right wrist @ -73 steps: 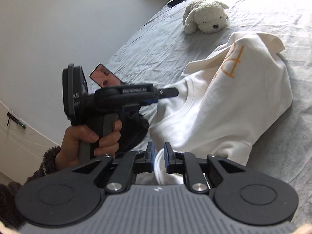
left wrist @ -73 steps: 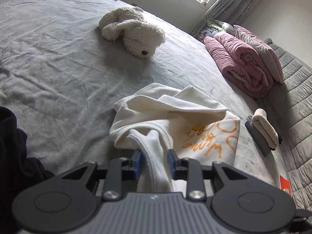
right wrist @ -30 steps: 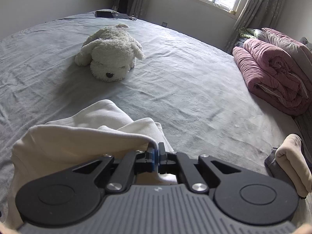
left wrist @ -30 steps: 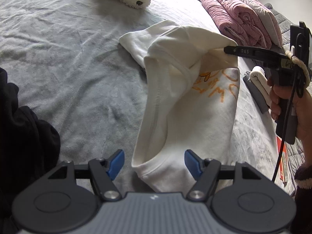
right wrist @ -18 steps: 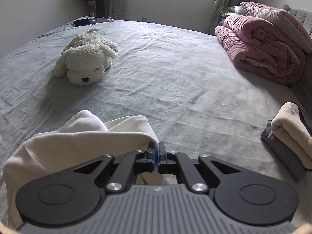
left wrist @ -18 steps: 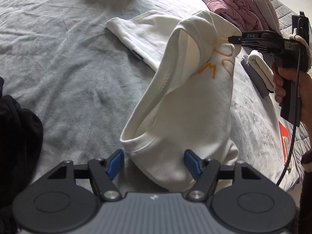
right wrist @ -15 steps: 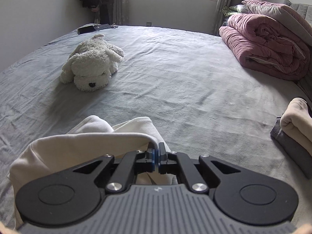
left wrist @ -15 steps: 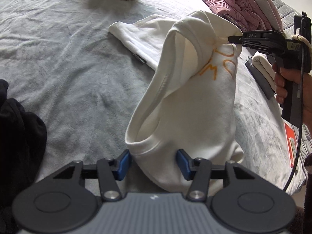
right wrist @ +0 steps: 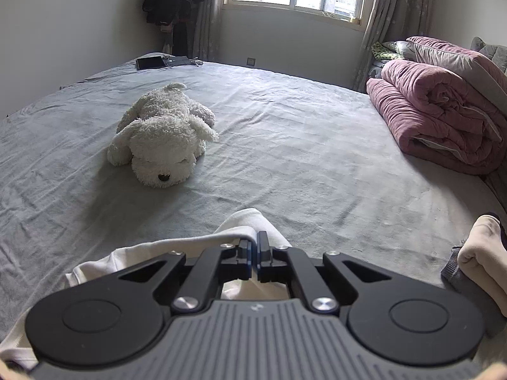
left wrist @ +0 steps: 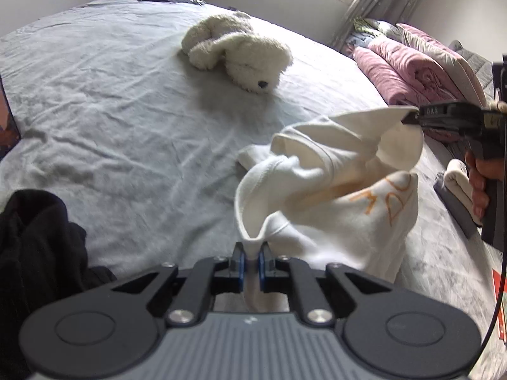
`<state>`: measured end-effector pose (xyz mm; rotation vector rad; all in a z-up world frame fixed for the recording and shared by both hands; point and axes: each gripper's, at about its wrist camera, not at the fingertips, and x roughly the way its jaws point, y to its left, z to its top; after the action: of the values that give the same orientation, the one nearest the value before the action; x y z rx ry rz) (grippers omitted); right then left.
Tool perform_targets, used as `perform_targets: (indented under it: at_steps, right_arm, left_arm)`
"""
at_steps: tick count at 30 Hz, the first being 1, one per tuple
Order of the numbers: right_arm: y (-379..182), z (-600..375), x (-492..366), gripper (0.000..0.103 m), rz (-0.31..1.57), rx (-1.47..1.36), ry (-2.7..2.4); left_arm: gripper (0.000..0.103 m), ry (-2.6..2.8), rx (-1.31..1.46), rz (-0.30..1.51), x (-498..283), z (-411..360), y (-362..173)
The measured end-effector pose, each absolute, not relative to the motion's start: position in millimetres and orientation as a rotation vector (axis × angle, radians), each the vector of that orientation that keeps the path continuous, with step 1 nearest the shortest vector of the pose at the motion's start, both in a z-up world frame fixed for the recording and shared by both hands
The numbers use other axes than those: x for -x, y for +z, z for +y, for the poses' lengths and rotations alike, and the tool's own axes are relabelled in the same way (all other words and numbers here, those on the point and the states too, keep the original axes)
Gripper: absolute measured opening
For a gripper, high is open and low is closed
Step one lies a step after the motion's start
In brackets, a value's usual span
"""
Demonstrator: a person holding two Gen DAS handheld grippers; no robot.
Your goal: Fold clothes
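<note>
Left wrist view: both claws, left claw point(left wrist: 252, 261) and right claw point(left wrist: 408, 117), pinching white shirt point(left wrist: 332, 202)

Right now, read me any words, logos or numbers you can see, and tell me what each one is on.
"DAS": white lettering on the right gripper, partly blurred.
Orange print on the white shirt: creased; a few large letters show but no word reads.
Small pale mark on the left gripper body: a logo, not text.
Nothing else is readable.
</note>
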<state>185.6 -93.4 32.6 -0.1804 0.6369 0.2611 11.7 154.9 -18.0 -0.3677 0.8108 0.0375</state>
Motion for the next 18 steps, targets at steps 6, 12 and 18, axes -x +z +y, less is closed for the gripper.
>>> perform_targets:
  at_steps: [6,12,18]
  right_arm:
    - [29.6,-100.6,-192.4,0.002,0.685,0.096,0.264]
    - [26.6,-108.4,-197.9,0.014,0.733,0.015,0.269]
    - [20.0,-128.1,-189.5,0.042,0.793,-0.037,0.282]
  left_arm:
    - [0.008,0.205,0.364,0.716,-38.0,182.4,-6.8]
    - [0.013,0.194,0.381,0.748,-51.4,177.9,-13.0]
    - [0.064,0.088,0.418,0.798,-40.7,170.9,-10.1]
